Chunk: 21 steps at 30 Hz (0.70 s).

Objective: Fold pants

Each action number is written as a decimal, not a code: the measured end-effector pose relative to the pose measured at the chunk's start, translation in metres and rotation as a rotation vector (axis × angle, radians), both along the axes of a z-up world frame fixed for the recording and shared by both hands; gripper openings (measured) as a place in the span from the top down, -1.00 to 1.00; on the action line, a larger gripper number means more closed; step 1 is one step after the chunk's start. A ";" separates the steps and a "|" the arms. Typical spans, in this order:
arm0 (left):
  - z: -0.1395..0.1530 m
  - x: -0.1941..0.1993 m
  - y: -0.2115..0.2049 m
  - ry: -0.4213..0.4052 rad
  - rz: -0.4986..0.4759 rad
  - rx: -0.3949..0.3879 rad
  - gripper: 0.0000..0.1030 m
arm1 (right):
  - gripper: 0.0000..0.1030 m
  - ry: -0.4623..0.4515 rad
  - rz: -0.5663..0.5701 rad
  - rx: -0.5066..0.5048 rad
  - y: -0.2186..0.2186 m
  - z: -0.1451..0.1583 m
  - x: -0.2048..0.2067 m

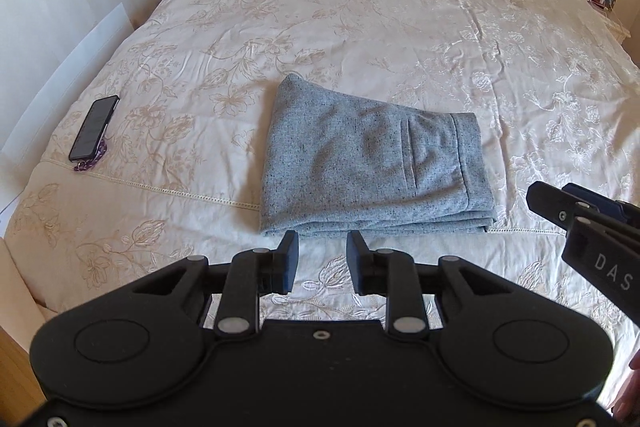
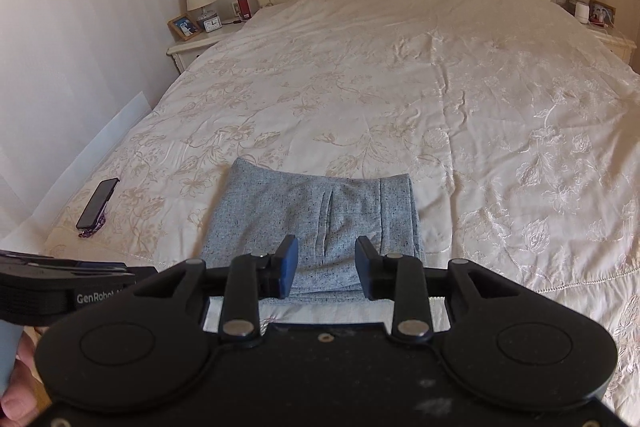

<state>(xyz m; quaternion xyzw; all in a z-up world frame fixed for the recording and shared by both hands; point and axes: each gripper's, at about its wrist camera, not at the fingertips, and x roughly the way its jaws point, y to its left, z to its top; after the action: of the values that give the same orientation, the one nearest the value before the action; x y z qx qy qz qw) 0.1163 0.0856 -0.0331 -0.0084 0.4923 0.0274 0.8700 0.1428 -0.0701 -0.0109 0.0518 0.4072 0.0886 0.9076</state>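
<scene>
both my left gripper and right gripper hang wide and empty above the pants, which look fully folded, so i'd just withdraw.

The folded pants lie on the bed near its foot, the phone well to their left.
</scene>
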 end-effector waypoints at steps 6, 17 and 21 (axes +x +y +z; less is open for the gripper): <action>0.000 -0.004 -0.010 0.006 0.014 -0.003 0.29 | 0.34 -0.005 0.032 -0.018 -0.004 0.005 -0.004; -0.003 -0.006 -0.017 0.020 0.027 0.009 0.29 | 0.33 -0.023 0.041 -0.032 -0.015 0.009 -0.002; -0.004 -0.006 -0.018 0.027 0.028 0.014 0.29 | 0.33 -0.016 0.038 -0.029 -0.016 0.008 -0.002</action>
<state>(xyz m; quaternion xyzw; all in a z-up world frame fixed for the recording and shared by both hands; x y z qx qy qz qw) 0.1099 0.0675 -0.0370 -0.0089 0.5035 0.0428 0.8629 0.1405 -0.0861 -0.0026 0.0299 0.4020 0.1005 0.9096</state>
